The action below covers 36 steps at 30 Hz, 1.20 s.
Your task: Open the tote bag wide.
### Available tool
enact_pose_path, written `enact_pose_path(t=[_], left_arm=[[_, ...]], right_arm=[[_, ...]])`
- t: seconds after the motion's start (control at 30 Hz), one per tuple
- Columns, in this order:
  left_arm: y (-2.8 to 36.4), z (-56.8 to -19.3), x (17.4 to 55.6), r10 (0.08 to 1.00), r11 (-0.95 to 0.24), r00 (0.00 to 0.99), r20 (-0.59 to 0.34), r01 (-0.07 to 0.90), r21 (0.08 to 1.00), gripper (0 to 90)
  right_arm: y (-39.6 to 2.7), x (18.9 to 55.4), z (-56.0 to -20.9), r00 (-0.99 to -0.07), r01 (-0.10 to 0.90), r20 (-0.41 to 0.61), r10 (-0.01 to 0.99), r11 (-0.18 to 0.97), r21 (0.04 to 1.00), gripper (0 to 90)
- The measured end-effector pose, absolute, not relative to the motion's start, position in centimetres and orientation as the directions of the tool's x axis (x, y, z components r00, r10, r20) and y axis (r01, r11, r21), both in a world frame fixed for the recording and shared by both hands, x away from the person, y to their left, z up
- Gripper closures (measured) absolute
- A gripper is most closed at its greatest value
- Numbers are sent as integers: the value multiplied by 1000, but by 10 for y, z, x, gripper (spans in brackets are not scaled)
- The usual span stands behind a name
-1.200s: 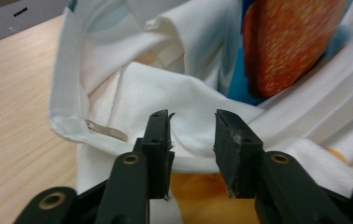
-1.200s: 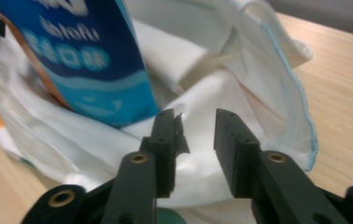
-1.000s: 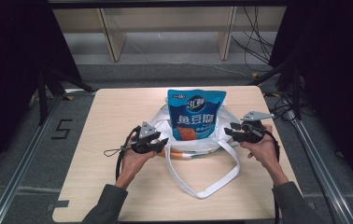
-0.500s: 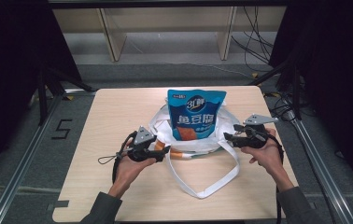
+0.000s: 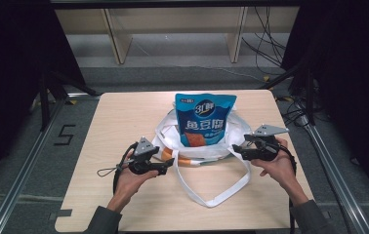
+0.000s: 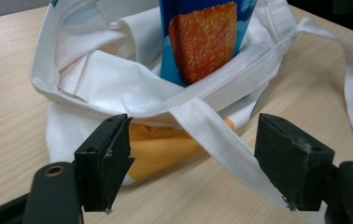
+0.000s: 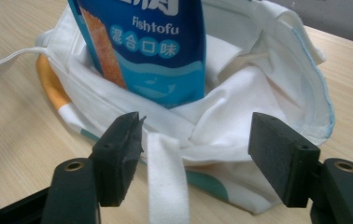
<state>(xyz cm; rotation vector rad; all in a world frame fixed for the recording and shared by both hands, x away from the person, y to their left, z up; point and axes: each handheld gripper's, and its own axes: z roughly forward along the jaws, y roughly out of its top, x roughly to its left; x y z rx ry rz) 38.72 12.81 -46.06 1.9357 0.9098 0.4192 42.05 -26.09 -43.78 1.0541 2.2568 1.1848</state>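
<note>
Left gripper (image 5: 169, 165) at the left of the counter (image 5: 124, 117), held level just beside the bag (image 5: 173, 139), jaws apart after just opening, gripping nothing. In the left gripper view, strap (image 6: 221, 144) running down across the gap between the jaws, clear of both pads (image 6: 111, 163); orange patch of the bag low behind the left pad. White bag slumped at the counter's middle, mouth open, rim folded over. Blue pouch (image 5: 203, 119) upright inside the bag, top half standing above the rim, orange panel facing the person. Long strap loop (image 5: 221, 192) lying flat on the counter on the near side of the bag. Right gripper (image 5: 238, 150) at the right side of the bag, also level, jaws apart after just opening, holding nothing. In the right gripper view, second strap (image 7: 165, 186) hanging just beside the left pad; bag rim and pouch close behind.
</note>
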Motion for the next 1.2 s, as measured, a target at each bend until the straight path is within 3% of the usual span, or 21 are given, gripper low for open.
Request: enact_pose_path(t=[0.5, 0.57, 0.67, 0.9, 1.2], left_arm=[[129, -472, 374, 723, -344, 689, -49, 421, 840, 227], [127, -474, 371, 728, -318, 682, -67, 423, 848, 225], [125, -476, 365, 730, -315, 680, -73, 430, 846, 222], [123, -481, 351, 718, -338, 693, -69, 433, 836, 198], [118, -495, 331, 687, -405, 727, -12, 397, 824, 191]], right_arm=[[-250, 408, -448, -672, 448, 1, 741, 405, 797, 295], [-247, 402, -448, -664, 486, 42, 747, 389, 783, 295], [-246, 401, -451, -679, 450, 7, 734, 408, 795, 294], [-241, 384, -456, -686, 471, 21, 728, 421, 775, 288], [-234, 371, -463, -722, 409, -38, 691, 471, 782, 284]])
